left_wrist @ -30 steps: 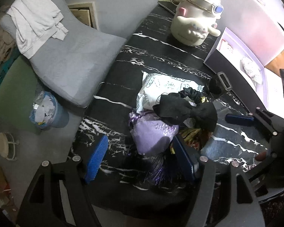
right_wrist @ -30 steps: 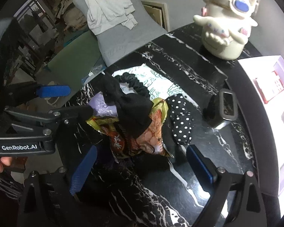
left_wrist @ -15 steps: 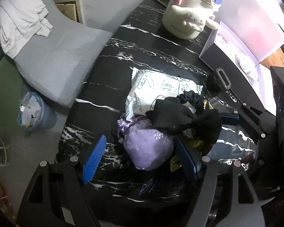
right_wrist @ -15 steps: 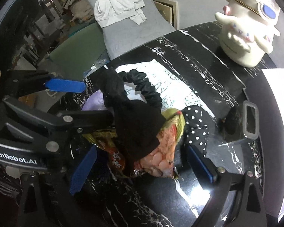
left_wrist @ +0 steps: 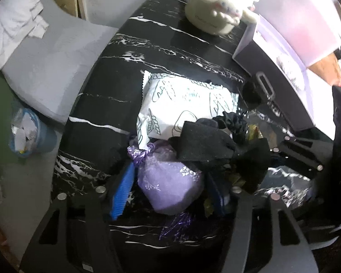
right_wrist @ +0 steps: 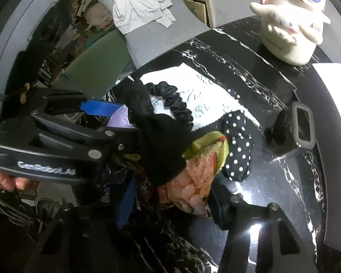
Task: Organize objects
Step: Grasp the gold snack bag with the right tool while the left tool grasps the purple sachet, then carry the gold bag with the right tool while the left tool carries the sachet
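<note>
Since a second ago both grippers have been brought lower over the pile, and both sets of jaws are closing; the left gripper now brackets the lilac pouch, its blue pad just beside the pouch's tied neck, though whether the pads press yet cannot be told; the right gripper straddles the printed snack bag, contact likewise uncertain.

Taking the white wipes pack as landmark: the pouch lies just in front of it, touching its near corner; a black cloth is draped over pack, pouch and snack bag; a black scrunchie rests on the pack; a polka-dot fabric piece lies beside the snack bag.

The pouch is judged light, soft and slippery, best taken across its body or gathered neck; the snack bag is judged crinkly and crushable, best pinched gently at a seam.

Counted: one pouch, one pack, one snack bag, one cloth, one scrunchie, one dotted piece, two grippers.
</note>
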### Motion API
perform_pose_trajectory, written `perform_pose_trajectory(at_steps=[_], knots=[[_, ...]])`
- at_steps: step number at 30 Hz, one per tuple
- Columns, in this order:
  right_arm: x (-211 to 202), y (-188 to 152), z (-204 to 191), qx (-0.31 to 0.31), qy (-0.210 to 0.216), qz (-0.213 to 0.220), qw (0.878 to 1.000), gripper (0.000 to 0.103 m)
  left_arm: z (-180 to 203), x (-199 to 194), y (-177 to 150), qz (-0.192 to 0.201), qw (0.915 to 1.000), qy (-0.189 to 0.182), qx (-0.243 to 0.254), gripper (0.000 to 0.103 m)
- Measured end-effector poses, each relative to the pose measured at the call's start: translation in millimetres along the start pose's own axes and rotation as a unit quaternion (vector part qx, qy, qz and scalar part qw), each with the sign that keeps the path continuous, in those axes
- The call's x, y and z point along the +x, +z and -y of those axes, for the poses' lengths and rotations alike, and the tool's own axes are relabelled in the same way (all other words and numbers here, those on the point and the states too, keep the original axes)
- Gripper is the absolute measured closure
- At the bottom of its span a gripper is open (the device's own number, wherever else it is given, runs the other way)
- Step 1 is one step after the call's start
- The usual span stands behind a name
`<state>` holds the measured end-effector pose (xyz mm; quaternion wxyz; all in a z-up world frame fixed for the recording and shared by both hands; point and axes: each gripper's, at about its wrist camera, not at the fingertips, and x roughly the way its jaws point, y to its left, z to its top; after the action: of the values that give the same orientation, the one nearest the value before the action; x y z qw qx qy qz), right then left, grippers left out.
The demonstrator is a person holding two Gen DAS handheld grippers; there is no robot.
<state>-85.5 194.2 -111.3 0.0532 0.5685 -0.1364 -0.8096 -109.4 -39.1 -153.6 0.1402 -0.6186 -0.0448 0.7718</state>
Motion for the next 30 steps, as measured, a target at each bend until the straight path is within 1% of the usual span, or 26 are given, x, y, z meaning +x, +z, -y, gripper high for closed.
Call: perform_pose_trajectory(at_steps=[3, 8, 17, 21, 30], knots=[[-1.4, -2.4, 1.6, 0.008, 0.002, -0.001, 1.000, 0.049, 3.8, -2.1, -1.4, -0.001, 1.0000, 0.002, 0.009, 0.049], [-5.8, -7.4, 4.0, 0.020, -0.002, -0.001, 1.000, 0.050, 3.7, -6.8, -6.7, -0.004, 1.0000, -0.007, -0.002, 0.050], [-24.7, -26.5, 10.4, 0.043, -0.004, 0.012, 0.999, 0.050, 9.8, -24.0, -25.5, -0.002, 1.0000, 0.006, 0.001, 0.050], [-30.3, -33.2, 13.1, 0.054, -0.008, 0.018, 0.998, 0.050, 13.9, -32.5, -36.5, 0.002, 1.0000, 0.001, -0.008, 0.050], [-47.5, -47.5, 7.5, 0.053, -0.010, 0.037, 0.998, 0.050, 34.5, -52.6, -53.1, 0.020, 0.9998, 0.008, 0.000, 0.050]])
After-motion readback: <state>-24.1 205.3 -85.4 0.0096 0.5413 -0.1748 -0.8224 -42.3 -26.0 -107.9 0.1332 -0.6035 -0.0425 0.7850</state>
